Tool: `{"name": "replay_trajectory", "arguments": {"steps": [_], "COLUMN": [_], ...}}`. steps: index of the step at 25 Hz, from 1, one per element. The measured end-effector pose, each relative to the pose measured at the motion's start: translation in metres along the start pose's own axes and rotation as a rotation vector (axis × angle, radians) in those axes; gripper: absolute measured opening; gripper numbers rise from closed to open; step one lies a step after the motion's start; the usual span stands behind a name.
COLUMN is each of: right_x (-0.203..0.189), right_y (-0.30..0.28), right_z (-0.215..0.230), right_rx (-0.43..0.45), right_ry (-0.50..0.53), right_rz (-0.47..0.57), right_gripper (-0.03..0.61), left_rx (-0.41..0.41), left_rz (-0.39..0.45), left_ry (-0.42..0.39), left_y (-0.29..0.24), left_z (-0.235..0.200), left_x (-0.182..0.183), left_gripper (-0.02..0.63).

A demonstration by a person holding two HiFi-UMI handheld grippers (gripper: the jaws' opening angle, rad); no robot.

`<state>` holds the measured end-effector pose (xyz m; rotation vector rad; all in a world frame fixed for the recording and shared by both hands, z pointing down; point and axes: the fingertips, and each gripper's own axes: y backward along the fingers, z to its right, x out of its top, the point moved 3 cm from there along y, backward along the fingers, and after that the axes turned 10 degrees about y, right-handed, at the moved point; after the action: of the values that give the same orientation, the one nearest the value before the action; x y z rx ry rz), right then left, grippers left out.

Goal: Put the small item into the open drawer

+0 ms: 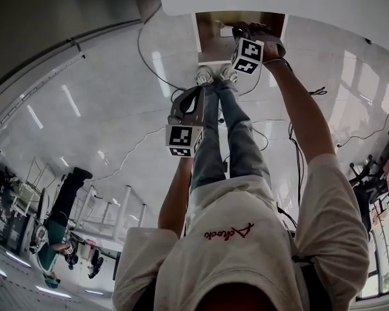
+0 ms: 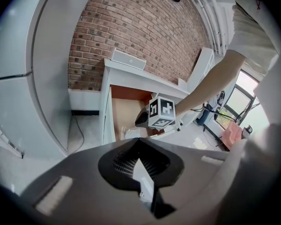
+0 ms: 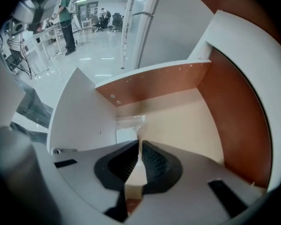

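Inside the open drawer [image 3: 154, 81], the small item [image 3: 129, 123] lies crosswise on the floor just beyond the right gripper [image 3: 139, 146], whose jaws are all but closed on nothing. The left gripper [image 2: 139, 159] hangs well back, jaws also together and empty.

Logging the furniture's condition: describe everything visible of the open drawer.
The open drawer stands pulled out. Its inner walls look like reddish-brown board, with small screw heads along the far wall's top. Its floor is pale beige and smooth, and its outer side panel is white. A small clear-and-white item lies on the floor near the far left corner. The right gripper hangs over the drawer with its jaws together and nothing between them. Whether it touches the drawer cannot be told.
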<state>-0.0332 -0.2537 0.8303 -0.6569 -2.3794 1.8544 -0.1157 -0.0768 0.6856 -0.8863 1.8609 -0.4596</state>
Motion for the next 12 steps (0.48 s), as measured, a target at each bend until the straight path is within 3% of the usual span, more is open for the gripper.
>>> {"name": "replay_trajectory", "arguments": {"steps": [9,12], "right_x": [0.005,0.008], "right_y": [0.029,0.047], "right_z": [-0.007,-0.003], "right_rx": [-0.038,-0.077], "right_ry": [-0.036,-0.145], "right_rz": [0.018,0.056], "right_gripper": [0.014,0.014], "left_rx": [-0.011,-0.015], "left_rz": [0.027,0.039], "left_ry": [-0.035,-0.047], "left_y": [0.011,0.016], "left_z": [0.006,0.011], "left_x": [0.007,0.012], "left_gripper": [0.009,0.009]}}
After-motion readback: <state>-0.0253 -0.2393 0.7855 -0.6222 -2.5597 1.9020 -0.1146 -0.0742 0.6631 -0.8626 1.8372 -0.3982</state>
